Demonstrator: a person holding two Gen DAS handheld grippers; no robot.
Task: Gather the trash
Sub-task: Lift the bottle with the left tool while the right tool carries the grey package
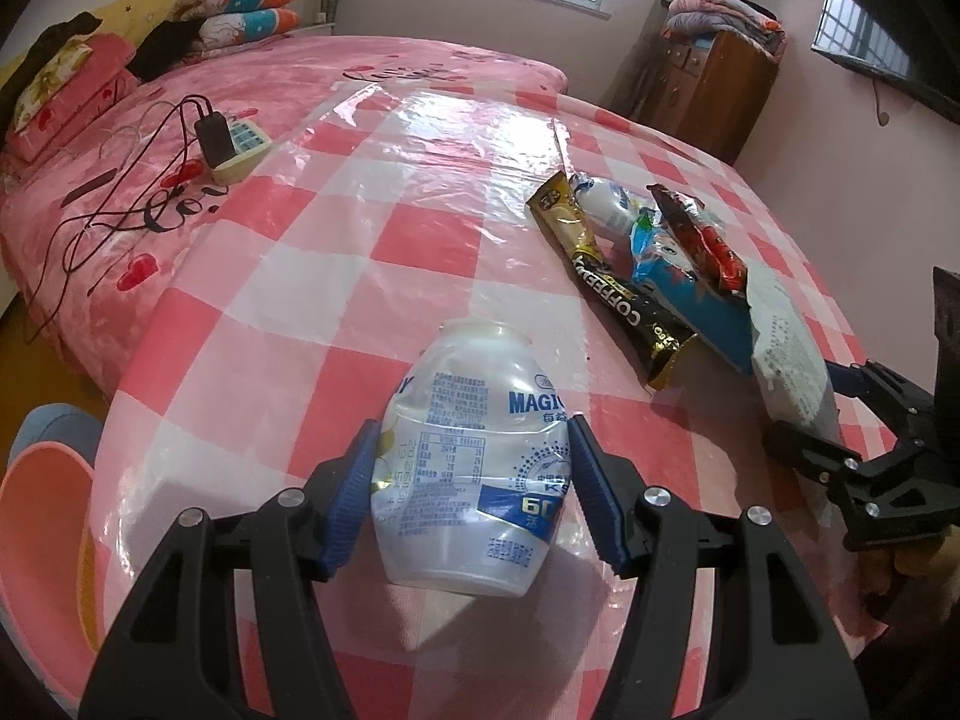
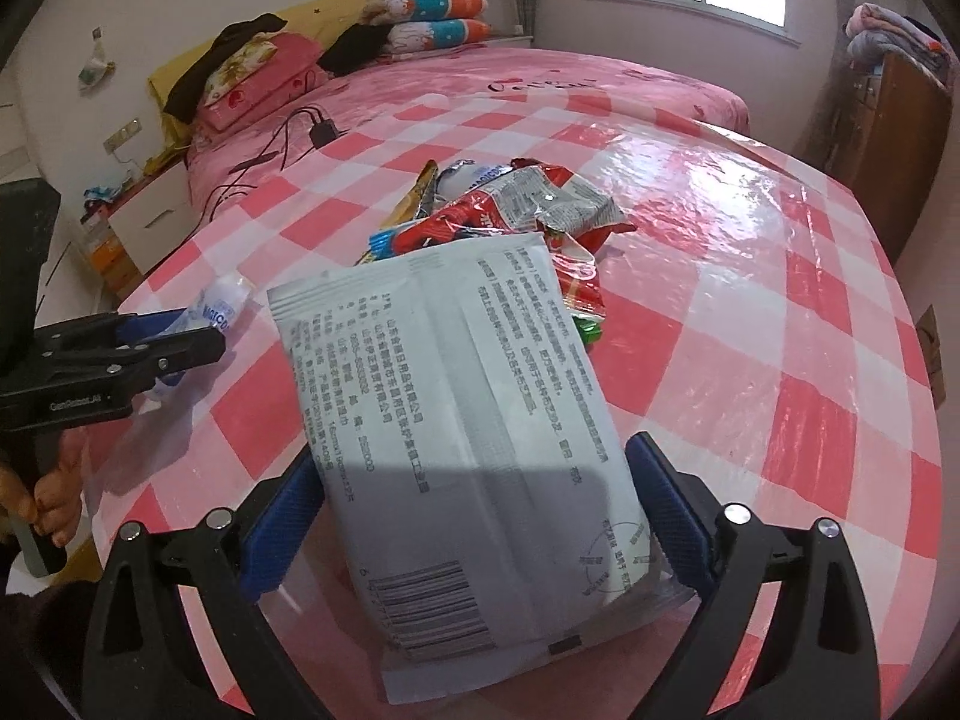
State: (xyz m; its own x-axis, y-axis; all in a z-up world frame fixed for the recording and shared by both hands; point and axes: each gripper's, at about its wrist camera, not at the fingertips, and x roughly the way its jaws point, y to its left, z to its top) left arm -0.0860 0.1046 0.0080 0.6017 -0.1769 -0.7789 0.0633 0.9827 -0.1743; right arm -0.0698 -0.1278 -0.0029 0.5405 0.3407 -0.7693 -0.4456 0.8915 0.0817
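In the left wrist view a crushed white plastic bottle [image 1: 474, 480] with blue print sits between the blue pads of my left gripper [image 1: 474, 426], which press its sides just above the checked table [image 1: 288, 312]. My right gripper [image 2: 474, 450] is shut on a white packet [image 2: 456, 396] with grey print, the pads on its two long edges. From the left the right gripper [image 1: 804, 438] shows at the table's right edge with the packet [image 1: 786, 360] in it. From the right the left gripper [image 2: 180, 342] shows at the left with the bottle [image 2: 219, 306].
A heap of wrappers lies mid-table: a black and gold coffee sachet [image 1: 624, 294], a blue wrapper [image 1: 690, 294], a red wrapper [image 1: 702, 234] and a small white bottle [image 1: 606, 204]. A pink basin [image 1: 42, 540] stands below the table's left edge. A bed with a power strip [image 1: 240, 144] lies behind.
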